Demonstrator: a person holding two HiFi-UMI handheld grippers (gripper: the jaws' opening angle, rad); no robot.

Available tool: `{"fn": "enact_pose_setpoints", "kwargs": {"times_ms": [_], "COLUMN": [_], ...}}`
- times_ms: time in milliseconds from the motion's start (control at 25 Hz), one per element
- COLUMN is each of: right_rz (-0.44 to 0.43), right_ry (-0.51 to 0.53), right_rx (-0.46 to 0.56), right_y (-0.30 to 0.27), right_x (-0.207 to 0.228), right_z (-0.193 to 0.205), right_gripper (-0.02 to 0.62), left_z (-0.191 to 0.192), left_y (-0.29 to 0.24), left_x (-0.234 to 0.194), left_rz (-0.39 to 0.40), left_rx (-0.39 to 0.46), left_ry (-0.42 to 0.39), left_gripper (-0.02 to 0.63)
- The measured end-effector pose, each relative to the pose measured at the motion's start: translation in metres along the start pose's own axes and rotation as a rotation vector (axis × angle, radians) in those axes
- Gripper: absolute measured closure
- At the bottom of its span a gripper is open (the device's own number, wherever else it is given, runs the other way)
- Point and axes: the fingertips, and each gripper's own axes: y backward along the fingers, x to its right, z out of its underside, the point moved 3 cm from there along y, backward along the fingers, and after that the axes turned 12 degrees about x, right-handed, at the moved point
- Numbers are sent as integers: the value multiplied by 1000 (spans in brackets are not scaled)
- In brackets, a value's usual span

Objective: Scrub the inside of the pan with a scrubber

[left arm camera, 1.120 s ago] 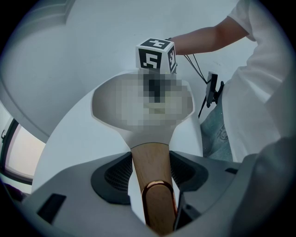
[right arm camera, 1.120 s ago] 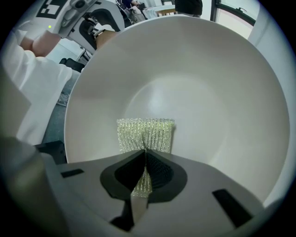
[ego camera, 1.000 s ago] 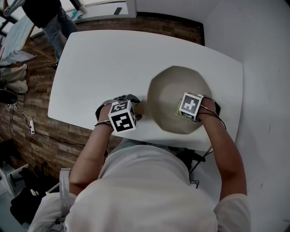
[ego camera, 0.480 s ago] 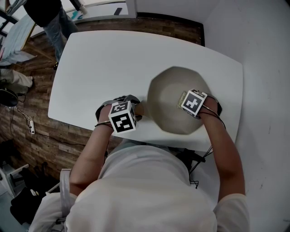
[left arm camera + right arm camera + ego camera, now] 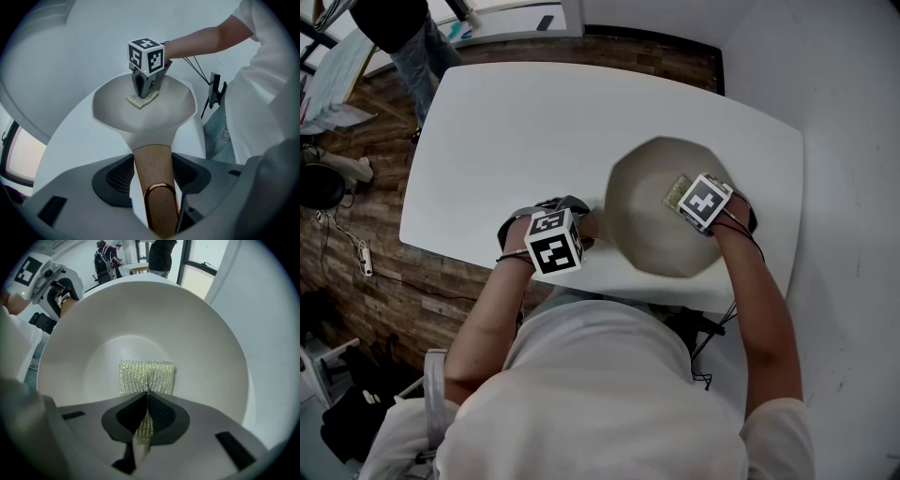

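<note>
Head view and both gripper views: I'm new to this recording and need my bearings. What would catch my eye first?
A wide pale pan sits at the near right of the white table. Inside it, the right gripper points down, shut on a greenish mesh scrubber that lies against the pan's inner surface. At the pan's left, the left gripper clamps the wooden handle.

White table point(image 5: 534, 122), wooden floor point(image 5: 366, 291), white wall point(image 5: 844, 94)

A pale, wide pan point(image 5: 649, 239) with a wooden handle point(image 5: 151, 166) is set upright on the white worktop point(image 5: 516, 131), near its right edge. A yellow-green mesh scrubber point(image 5: 146, 376) is pressed against the pan's inner surface.
</note>
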Motion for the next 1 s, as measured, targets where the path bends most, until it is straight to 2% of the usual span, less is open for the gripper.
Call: {"fn": "enact_pose_setpoints", "kwargs": {"times_ms": [320, 560, 800, 1000], "right_rz": [42, 39, -22, -131], "right_ry": [1, 16, -13, -9], "right_rx": [86, 146, 183, 192], "right_y": [-5, -10, -15, -19], "right_x": [10, 7, -6, -30], "right_z": [-24, -45, -57, -69], "right_gripper": [572, 572, 572, 572], "left_z": [-1, -1, -1, 0], "left_y": [0, 1, 0, 0], "left_x": [1, 1, 2, 1], "left_rz": [1, 7, 9, 8], "left_rx": [0, -5, -8, -8], "left_ry": [0, -1, -2, -2], "left_gripper": [354, 354, 354, 354]}}
